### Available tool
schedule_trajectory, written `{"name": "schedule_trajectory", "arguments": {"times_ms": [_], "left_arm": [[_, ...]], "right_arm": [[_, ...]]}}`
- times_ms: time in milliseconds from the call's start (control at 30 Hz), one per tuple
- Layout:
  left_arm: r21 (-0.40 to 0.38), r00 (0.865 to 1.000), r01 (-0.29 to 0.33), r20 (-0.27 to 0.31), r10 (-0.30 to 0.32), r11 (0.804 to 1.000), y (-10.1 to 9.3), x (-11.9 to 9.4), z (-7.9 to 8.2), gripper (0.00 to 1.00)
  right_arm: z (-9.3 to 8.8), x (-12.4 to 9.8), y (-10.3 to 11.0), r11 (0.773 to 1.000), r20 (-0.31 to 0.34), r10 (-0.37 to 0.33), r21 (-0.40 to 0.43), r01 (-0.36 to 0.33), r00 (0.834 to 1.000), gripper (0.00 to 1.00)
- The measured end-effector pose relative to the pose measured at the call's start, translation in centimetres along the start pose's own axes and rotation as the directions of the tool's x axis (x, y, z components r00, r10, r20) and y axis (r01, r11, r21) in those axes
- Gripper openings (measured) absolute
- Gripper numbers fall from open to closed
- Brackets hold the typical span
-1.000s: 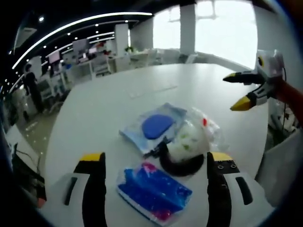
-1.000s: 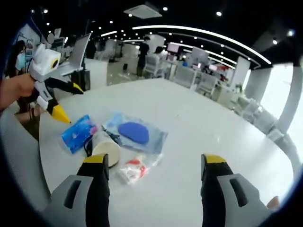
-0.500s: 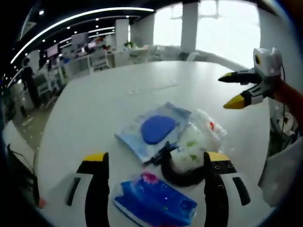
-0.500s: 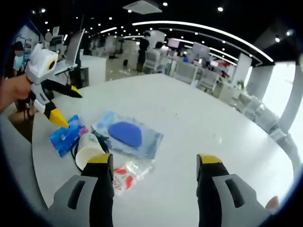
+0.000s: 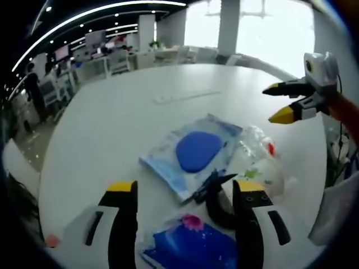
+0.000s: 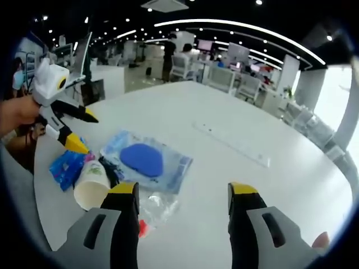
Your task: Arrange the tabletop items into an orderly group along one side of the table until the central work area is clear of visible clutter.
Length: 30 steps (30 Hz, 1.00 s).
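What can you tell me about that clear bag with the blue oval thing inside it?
The clear bag is a flat, soft plastic pouch with a bluish tint, holding one solid blue oval pad near its middle. It lies flat on the white table, a little crinkled, looking sealed and unopened. A black clip-like item overlaps one corner, and a crumpled transparent wrapper lies against its edge. Neither gripper is touching it.

open right tool (image 6: pixel 182 196) hovers by cup (image 6: pixel 91 184) and blue-pad packet (image 6: pixel 147 162).
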<state>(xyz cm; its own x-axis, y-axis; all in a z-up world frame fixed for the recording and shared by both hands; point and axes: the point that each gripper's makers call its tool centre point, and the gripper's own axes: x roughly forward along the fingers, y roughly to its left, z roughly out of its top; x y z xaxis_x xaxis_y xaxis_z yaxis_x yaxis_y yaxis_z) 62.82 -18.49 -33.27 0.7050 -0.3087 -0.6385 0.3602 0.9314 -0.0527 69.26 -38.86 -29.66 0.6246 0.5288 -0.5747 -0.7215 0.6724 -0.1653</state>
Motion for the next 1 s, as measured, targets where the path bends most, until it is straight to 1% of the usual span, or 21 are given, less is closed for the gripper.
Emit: {"name": "schedule_trajectory", "arguments": {"times_ms": [67, 300, 567, 733, 1000], "left_arm": [[-0.01, 1.0, -0.001, -0.001, 0.001, 1.0, 0.2, 0.5, 0.2, 0.68], [-0.01, 1.0, 0.0, -0.027, -0.001, 1.0, 0.9, 2.1, 0.2, 0.66], [-0.038, 0.998, 0.016, -0.056, -0.018, 0.999, 1.3, 3.5, -0.4, 0.59], [-0.053, 0.996, 0.019, -0.083, -0.024, 0.998, 1.6, 4.2, -1.2, 0.55], [-0.063, 0.996, 0.018, -0.09, -0.023, 0.998, 2.1, 5.2, -1.4, 0.5]], "right_arm": [[0.1, 0.6, -0.2, 1.0, -0.004, 0.002, 0.014, -0.002, 1.0, 0.63], [0.3, 2.6, -0.6, 0.999, -0.014, 0.013, 0.039, -0.013, 1.0, 0.61], [0.1, 5.3, -0.2, 0.996, -0.045, 0.039, 0.079, -0.036, 0.998, 0.56], [-0.3, 6.5, 0.0, 0.994, -0.062, 0.053, 0.095, -0.046, 0.997, 0.54], [-1.6, 8.2, 0.1, 0.987, -0.097, 0.077, 0.15, -0.061, 0.992, 0.49]]}}
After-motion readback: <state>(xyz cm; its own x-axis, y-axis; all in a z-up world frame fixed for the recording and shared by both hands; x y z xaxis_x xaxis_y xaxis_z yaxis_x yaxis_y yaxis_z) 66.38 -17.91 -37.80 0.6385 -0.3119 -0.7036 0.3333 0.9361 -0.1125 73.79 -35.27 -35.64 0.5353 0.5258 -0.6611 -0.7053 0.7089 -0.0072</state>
